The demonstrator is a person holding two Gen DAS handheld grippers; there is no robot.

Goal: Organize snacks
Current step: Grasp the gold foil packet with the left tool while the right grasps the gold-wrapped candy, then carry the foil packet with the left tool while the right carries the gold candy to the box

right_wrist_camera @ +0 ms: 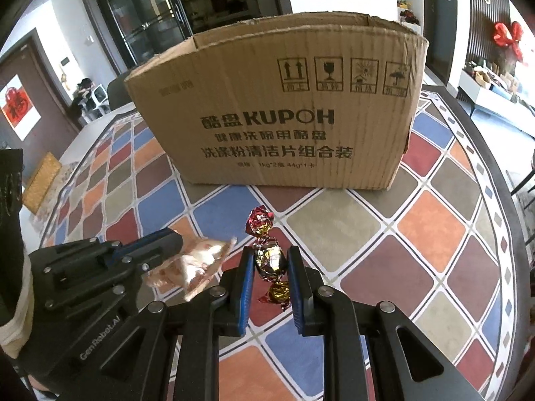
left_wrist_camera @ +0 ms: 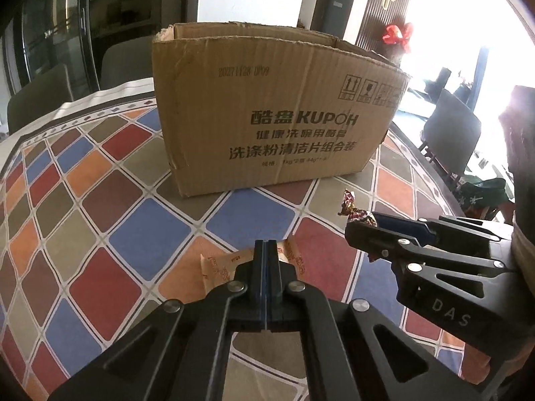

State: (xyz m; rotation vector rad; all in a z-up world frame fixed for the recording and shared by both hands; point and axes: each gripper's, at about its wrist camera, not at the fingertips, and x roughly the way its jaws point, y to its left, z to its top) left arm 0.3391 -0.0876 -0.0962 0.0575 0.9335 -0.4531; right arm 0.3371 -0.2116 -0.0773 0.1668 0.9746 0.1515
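Open-topped brown carton (right_wrist_camera: 281, 113), upright toward the far side of the table, printed face with "KUPOH" turned to the cameras. Orange-and-clear sachet (left_wrist_camera: 220, 269), flat and crinkled, pinched at its middle, raised near the table's near edge. Gold-and-red foil sweet (right_wrist_camera: 269, 257), twisted ends, upright, clamped, just right of sachet.

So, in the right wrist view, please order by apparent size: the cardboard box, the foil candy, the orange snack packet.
1. cardboard box, by far the largest.
2. orange snack packet.
3. foil candy, close to the packet; the other gripper hides part of the packet, so this order is unsure.
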